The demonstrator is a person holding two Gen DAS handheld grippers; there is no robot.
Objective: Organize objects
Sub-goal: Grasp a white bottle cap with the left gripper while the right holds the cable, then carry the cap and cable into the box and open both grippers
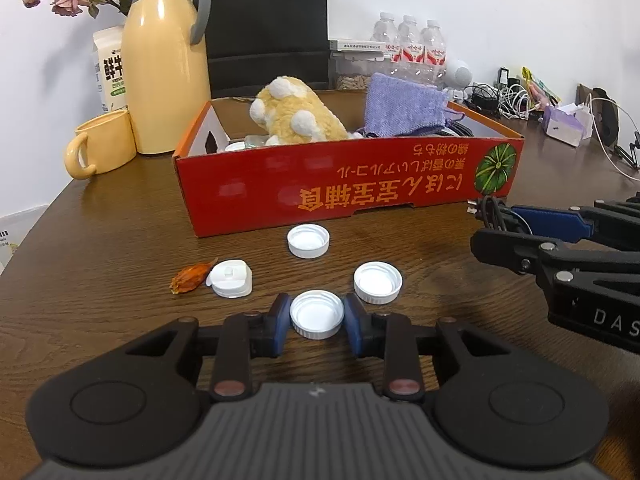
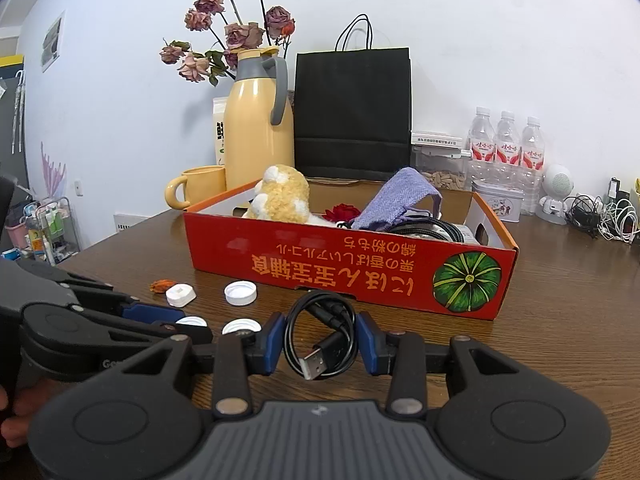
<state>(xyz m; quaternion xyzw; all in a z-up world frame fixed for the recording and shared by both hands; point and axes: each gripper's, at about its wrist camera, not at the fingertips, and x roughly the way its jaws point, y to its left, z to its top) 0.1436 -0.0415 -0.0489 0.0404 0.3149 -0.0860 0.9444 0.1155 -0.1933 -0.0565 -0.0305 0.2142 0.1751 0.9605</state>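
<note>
Left gripper (image 1: pixel 317 314): blue pads set against both sides of a white bottle cap (image 1: pixel 317 313), open side up, on the brown wooden table (image 1: pixel 120 248); pinching it. Cap sits nearest the camera, in front of the red cardboard box (image 1: pixel 348 192).

Other loose items on the table, left wrist view: second cap (image 1: pixel 377 282) just right of and beyond the held one, close to the right pad; third cap (image 1: pixel 308 241) further on, near the box's front wall; white flip-top lid (image 1: pixel 231 279) to the left, touching a dried orange petal (image 1: pixel 191 277).

Right gripper (image 2: pixel 321 340): pads closed against the sides of a coiled black USB cable (image 2: pixel 323 336), plug end toward the camera. Coil lies just in front of the box wall. From the left wrist view this gripper sits well to the right of the caps.

Box contents: yellow plush toy (image 1: pixel 294 114), purple knitted cloth (image 1: pixel 404 106), black cable (image 2: pixel 436 230), red flower (image 2: pixel 342 213). Box wall stands between both grippers and the interior.

Behind box: yellow thermos jug (image 1: pixel 166 64), yellow mug (image 1: pixel 102 146), milk carton (image 1: pixel 109 70), dried roses (image 2: pixel 236 32), black paper bag (image 2: pixel 353 112), three water bottles (image 2: pixel 507 148). Tangle of white and black chargers (image 2: pixel 604 216) at far right.
</note>
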